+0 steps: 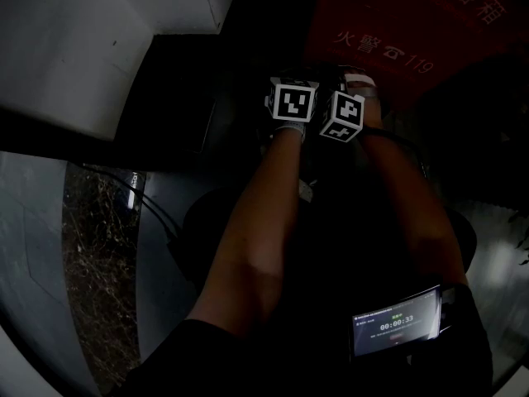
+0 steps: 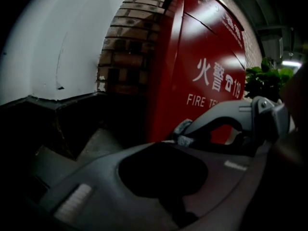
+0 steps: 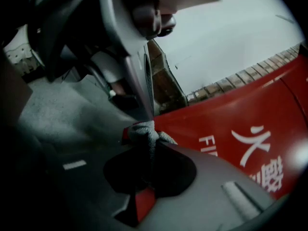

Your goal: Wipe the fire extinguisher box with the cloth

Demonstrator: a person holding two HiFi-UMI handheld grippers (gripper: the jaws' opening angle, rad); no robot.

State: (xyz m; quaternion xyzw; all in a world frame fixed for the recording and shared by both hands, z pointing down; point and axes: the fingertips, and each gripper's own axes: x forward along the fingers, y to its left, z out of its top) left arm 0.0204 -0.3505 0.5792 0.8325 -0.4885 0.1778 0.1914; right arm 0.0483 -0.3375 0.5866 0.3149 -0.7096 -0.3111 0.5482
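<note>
Red fire extinguisher box stands far ahead against the brick wall. Our right gripper pinches the grey cloth just beside its front, ready to wipe, we judge; our left gripper, pressed together and empty, hovers alongside, out of the way.

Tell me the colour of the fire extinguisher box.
The fire extinguisher box is red with white lettering; the left gripper view shows it best.

Right gripper pinching a grey cloth
Jaws closed on the cloth, just before the red fire extinguisher box.
</note>
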